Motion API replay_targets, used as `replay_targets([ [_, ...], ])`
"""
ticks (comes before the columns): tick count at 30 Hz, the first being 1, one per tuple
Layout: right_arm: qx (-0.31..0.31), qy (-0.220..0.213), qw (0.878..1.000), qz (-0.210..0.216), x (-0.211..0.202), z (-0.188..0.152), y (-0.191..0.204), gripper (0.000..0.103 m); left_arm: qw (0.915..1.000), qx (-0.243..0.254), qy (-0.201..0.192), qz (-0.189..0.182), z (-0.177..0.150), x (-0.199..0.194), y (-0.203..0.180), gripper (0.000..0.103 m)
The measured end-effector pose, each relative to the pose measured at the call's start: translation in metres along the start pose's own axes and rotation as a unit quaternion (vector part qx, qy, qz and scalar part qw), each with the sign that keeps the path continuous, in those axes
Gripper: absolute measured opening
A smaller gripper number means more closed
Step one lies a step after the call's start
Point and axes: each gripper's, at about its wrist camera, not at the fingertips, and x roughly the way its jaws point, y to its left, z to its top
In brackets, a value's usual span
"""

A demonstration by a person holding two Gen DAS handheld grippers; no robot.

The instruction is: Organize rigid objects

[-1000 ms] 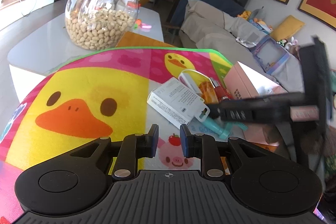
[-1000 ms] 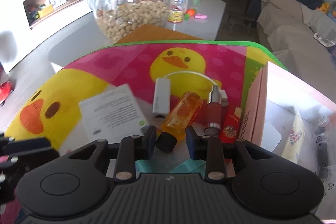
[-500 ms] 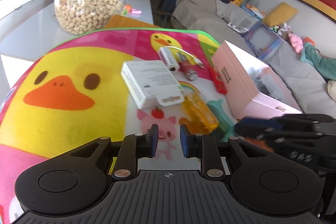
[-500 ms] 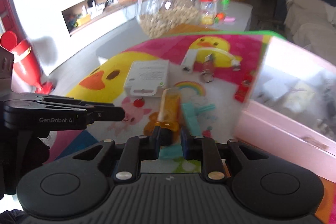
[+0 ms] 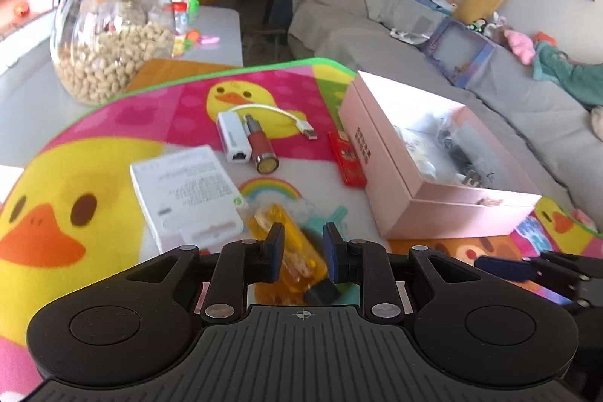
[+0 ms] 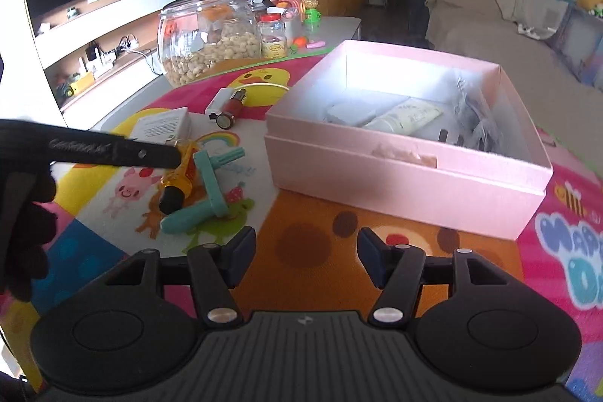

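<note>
My left gripper [image 5: 300, 249] hung low over the near part of the mat [image 5: 124, 123], tilted down, its two blue-padded fingers a narrow gap apart on either side of the amber bottle [image 5: 290, 257]; whether they pressed it I could not tell. My right gripper [image 6: 306, 260] sat level over the orange patch at the mat's near edge, fingers spread wide with nothing between them.

The mat was soft and glossy, printed with yellow ducks on pink. The pink box [image 6: 410, 172] was rigid matte card, rectangular and lidless, near the mat's right edge, with a cream tube [image 6: 405, 117] lying inside. Beyond the far edge stood a round glass jar [image 5: 113, 36] of pale nuts. The white packet [image 5: 188, 194] was flat and printed, left of the bottle. The bottle was clear plastic with a black cap, lying across a teal plastic handle [image 6: 211, 189]. The red lipstick [image 5: 262, 147], a smooth cylinder, lay touching a white adapter [image 5: 233, 138].
</note>
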Motion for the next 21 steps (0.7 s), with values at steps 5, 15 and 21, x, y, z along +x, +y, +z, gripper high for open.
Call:
replay_targets([
  [5, -0.030, -0.031, 0.997, 0.063, -0.001, 0.010, 0.026, 0.051, 0.9996, 0.019, 0.013, 0.015, -0.004, 0.006, 0.003, 0.034],
  [15, 0.001, 0.016, 0.995, 0.100, 0.049, 0.023, 0.037, 0.024, 0.9992, 0.021, 0.022, 0.025, -0.001, -0.006, 0.026, 0.032],
  [21, -0.011, 0.029, 0.996, 0.087, 0.040, 0.022, 0.045, 0.021, 0.9993, 0.002, 0.026, 0.025, -0.004, 0.004, 0.021, 0.033],
])
